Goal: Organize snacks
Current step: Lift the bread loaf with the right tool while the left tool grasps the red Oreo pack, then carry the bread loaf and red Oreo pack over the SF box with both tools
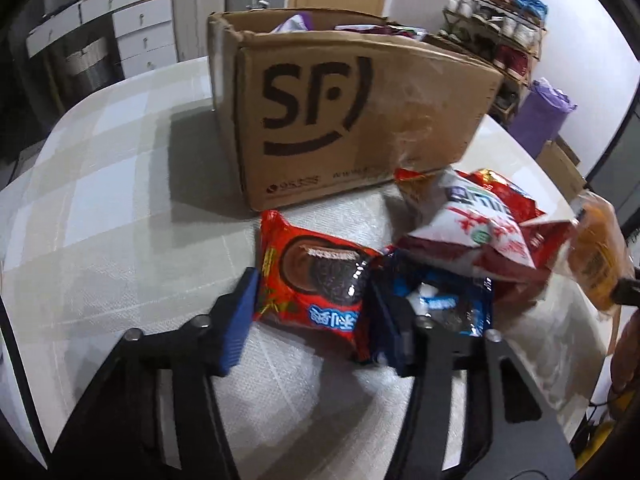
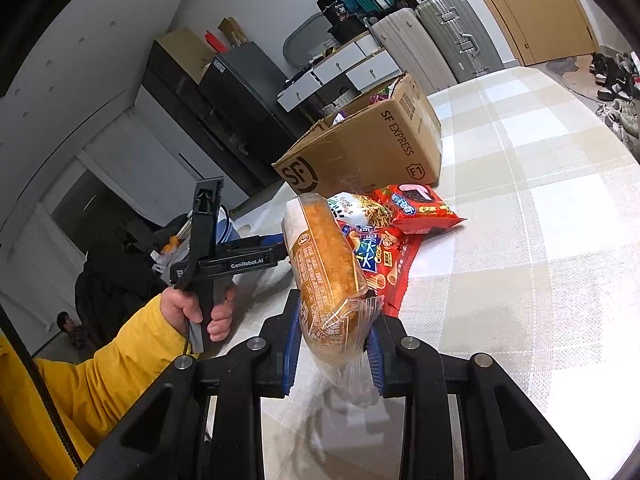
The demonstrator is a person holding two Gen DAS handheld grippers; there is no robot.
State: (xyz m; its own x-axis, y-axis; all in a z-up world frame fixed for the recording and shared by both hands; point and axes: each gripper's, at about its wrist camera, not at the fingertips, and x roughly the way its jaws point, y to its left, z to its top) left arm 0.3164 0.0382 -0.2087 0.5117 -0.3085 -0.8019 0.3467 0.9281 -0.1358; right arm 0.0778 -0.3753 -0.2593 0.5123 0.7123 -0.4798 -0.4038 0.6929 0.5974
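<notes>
Tablecloth [image 2: 520, 240] below bread packet [image 2: 324, 264] between right gripper [image 2: 334, 344] pads.

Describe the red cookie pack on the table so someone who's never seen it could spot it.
Find the SF cardboard box on the checked tablecloth. In front of it lies a snack pile; the red cookie pack is at its left edge. Unlike the blue pack beside it, it is bright red and shows a chocolate-coated dark sandwich cookie.
</notes>
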